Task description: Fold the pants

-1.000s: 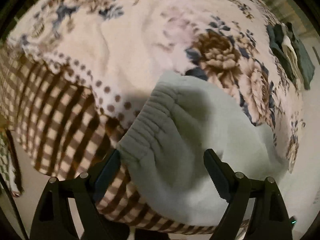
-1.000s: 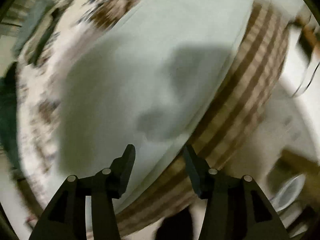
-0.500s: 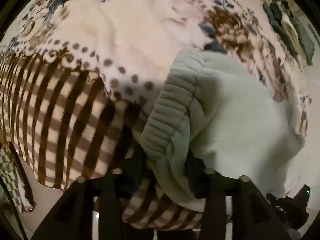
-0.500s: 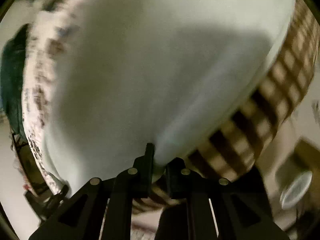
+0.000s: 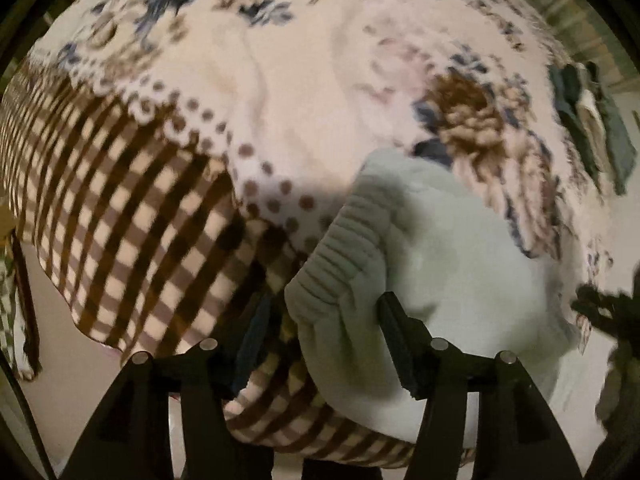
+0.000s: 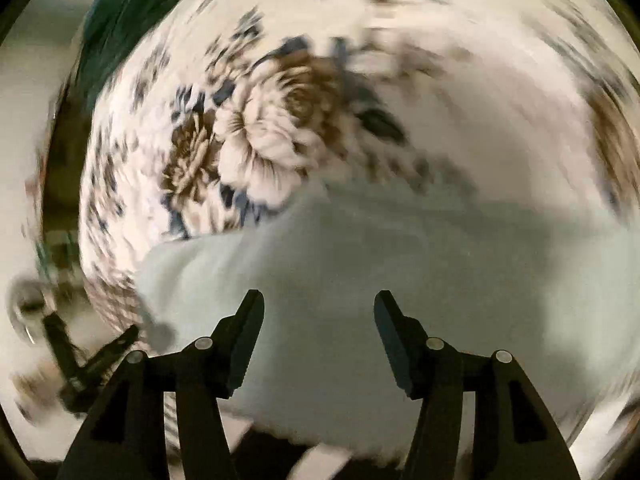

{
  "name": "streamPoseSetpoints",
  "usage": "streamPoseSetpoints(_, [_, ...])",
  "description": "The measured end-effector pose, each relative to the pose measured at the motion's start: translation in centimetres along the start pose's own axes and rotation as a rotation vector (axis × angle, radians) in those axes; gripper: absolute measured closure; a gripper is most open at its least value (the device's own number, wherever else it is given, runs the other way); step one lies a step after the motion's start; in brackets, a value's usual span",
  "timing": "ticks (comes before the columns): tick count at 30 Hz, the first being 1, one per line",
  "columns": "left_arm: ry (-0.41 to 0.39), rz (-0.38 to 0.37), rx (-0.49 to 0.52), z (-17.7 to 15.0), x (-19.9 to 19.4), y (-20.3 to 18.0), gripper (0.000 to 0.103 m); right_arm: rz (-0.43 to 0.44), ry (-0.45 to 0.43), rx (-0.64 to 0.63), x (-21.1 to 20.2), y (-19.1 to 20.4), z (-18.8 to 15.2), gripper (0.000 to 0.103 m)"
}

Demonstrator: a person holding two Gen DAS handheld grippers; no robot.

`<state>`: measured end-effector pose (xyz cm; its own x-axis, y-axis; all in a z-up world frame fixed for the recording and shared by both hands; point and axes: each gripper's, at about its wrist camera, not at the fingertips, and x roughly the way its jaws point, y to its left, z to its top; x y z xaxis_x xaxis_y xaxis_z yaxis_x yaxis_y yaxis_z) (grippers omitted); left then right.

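Jaws of the left gripper (image 5: 324, 320) straddle the ribbed waistband (image 5: 340, 248) of the pale mint fleece pants (image 5: 460, 280); they have just been opening a little, and the far pad sits against the cloth while the near pad stands off it over the checked border, so nothing is clamped. Jaws of the right gripper (image 6: 320, 320) stand parted over the pants (image 6: 380, 280), having just been opening, with fabric below them but not pinched. Both views are blurred by motion. The pants lie bunched on a fleece blanket (image 5: 300, 80) printed with brown and blue flowers, near its dotted band and brown checked edge (image 5: 132, 208). Dark green clothes (image 5: 592, 120) lie at the blanket's far side, well apart from the pants.
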<state>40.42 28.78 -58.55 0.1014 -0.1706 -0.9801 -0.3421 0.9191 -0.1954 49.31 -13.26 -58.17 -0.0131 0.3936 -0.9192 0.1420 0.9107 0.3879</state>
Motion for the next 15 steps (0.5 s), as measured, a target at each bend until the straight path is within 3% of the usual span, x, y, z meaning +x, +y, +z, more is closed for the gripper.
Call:
streamPoseSetpoints(3, [-0.002, 0.038, -0.033, -0.5, 0.6, 0.6, 0.048, 0.019, 0.159, -0.082, 5.2, 0.4, 4.9, 0.047])
streamPoseSetpoints(4, [-0.002, 0.051, -0.038, -0.7, 0.7, 0.6, 0.046, -0.007, 0.180, -0.124, 6.4, 0.6, 5.1, 0.074])
streamPoseSetpoints(5, [-0.004, 0.059, -0.045, -0.7, 0.9, 0.6, 0.046, -0.067, 0.197, -0.178, 7.2, 1.1, 5.2, 0.089])
streamPoseSetpoints(6, [-0.003, 0.075, -0.044, -0.8, 1.0, 0.4, 0.046, -0.075, 0.191, -0.196, 7.1, 1.4, 5.3, 0.095])
streamPoseSetpoints(10, [-0.023, 0.134, -0.043, -0.9, 1.5, -0.4, 0.046, -0.115, 0.003, -0.233, 3.6, 1.7, 7.5, 0.103])
streamPoseSetpoints(11, [-0.024, 0.139, -0.048, -1.0, 1.7, -0.6, 0.046, -0.105, 0.049, -0.214, 4.5, 1.1, 8.4, 0.103])
streamPoseSetpoints(13, [-0.031, 0.154, -0.068, -1.0, 1.8, -0.8, 0.046, -0.021, 0.241, -0.175, 6.7, -0.3, 9.2, 0.102])
streamPoseSetpoints(15, [-0.042, 0.151, -0.095, -1.2, 1.5, -1.0, 0.046, -0.024, 0.204, -0.226, 4.4, -0.7, 8.8, 0.100])
